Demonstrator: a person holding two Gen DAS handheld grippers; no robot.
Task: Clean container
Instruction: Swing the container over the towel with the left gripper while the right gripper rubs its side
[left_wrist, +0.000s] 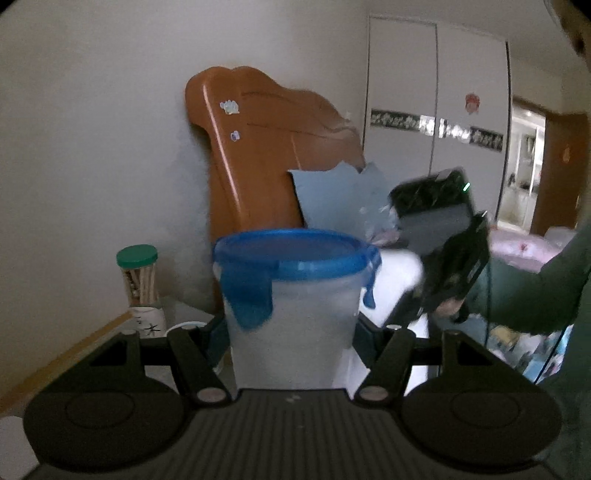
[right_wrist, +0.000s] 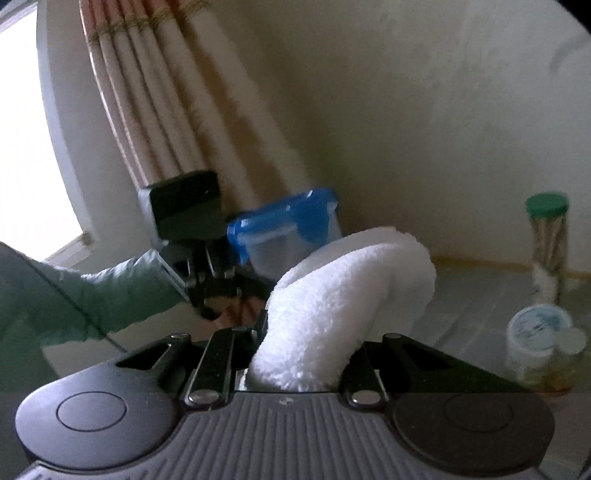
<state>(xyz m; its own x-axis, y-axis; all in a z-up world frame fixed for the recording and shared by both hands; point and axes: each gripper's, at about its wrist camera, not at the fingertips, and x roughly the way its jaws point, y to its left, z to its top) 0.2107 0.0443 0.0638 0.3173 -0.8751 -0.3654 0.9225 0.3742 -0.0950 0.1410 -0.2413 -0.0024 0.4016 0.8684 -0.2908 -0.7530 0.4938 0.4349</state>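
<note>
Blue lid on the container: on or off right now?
On. The blue lid sits across the container rim, its side flaps hanging down, as the left gripper holds it.

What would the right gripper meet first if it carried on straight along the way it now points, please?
Probably the blue-lidded container held in the left gripper: the white cloth in the right gripper leads toward it, though depth is unclear.

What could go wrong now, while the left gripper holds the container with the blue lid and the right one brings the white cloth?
1. The left gripper clamps the container low on its smooth wall, so a push from the cloth might tip or twist it.
2. The blue lid is on, so only the outside gets wiped.
3. The toothpick jar stands close and could be knocked.
</note>
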